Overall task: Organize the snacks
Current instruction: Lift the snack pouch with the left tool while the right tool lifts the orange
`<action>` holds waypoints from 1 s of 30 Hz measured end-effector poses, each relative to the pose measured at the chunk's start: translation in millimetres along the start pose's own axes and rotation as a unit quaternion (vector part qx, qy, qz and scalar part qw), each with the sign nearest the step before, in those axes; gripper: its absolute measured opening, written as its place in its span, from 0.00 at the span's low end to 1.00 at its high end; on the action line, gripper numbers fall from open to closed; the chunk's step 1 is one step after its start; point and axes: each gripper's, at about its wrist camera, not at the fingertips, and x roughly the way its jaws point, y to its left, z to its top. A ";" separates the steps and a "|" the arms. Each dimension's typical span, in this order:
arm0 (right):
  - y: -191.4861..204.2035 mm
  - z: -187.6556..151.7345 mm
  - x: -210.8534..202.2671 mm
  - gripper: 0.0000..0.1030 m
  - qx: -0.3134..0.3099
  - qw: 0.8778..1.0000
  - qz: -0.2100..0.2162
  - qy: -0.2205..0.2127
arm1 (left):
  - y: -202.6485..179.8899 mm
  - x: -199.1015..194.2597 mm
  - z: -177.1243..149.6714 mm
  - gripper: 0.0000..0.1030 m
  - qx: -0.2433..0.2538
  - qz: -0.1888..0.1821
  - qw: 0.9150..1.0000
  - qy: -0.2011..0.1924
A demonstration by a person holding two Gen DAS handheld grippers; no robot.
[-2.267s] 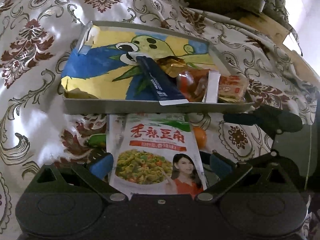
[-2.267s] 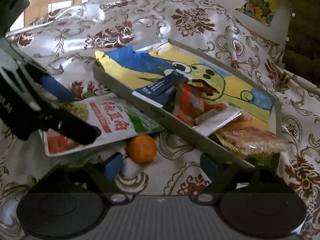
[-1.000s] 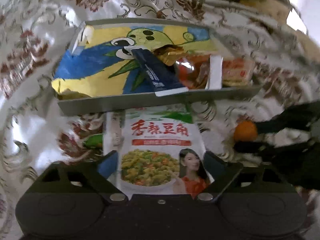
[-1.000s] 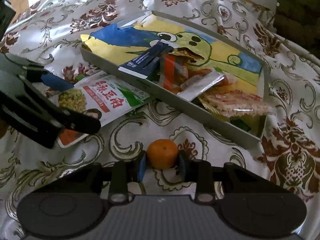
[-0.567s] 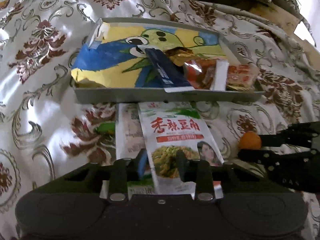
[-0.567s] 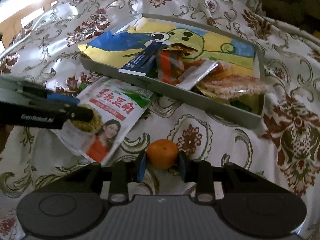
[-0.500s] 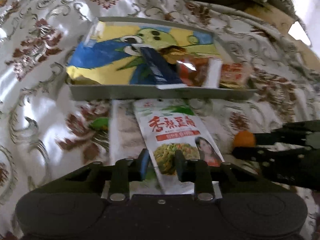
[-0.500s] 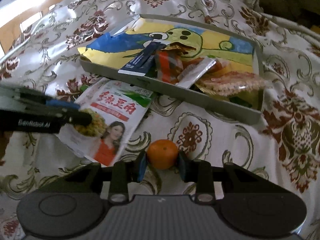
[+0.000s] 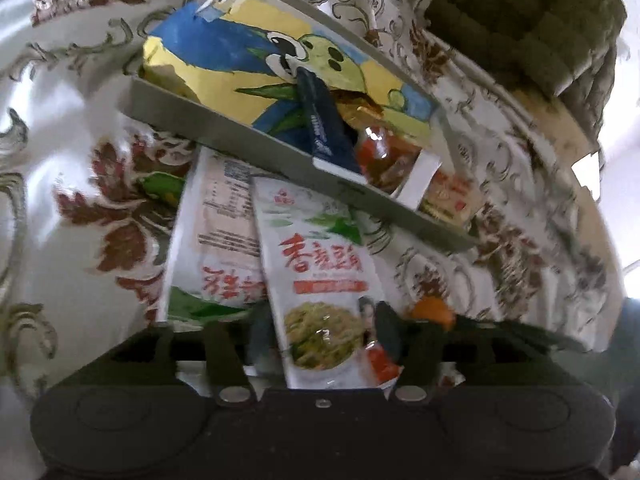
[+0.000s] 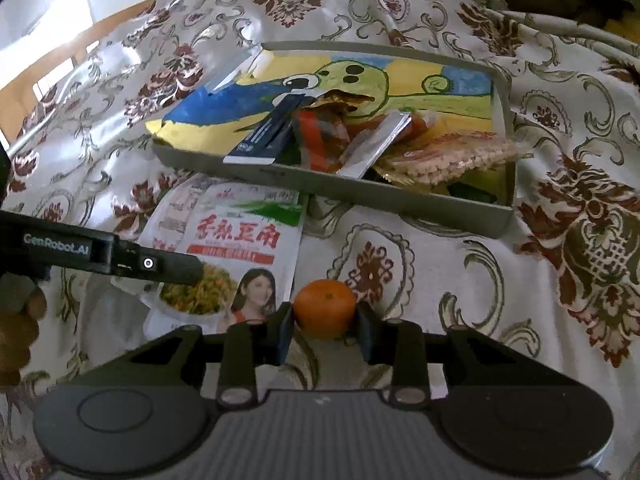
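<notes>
My left gripper (image 9: 322, 330) is shut on a white snack bag with red lettering (image 9: 320, 276) and holds it tilted above the cloth. The bag (image 10: 236, 248) and the left gripper (image 10: 176, 268) also show in the right wrist view. My right gripper (image 10: 325, 330) is shut on a small orange (image 10: 325, 307), which also shows in the left wrist view (image 9: 432, 311). Beyond stands a grey tray (image 9: 224, 126) lined with a cartoon picture, also in the right wrist view (image 10: 400, 196). In the tray lie a dark blue packet (image 10: 266, 136) and several other wrapped snacks (image 10: 444, 156).
A second white snack bag (image 9: 216, 240) lies on the patterned cloth under the held one, with a green item (image 9: 164, 188) at its left. A dark green cushion (image 9: 528, 24) sits at the far right. The table's wooden edge (image 10: 48, 76) shows at far left.
My left gripper closed on the snack bag and lifted it, uncovering a second bag beneath. My right gripper closed on the orange and holds it. Both cameras have tilted and moved closer.
</notes>
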 end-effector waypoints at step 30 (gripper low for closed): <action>-18.9 10.3 10.5 0.36 0.059 0.998 0.013 0.010 | -28.9 7.8 5.2 0.18 0.046 -0.019 0.998 -0.049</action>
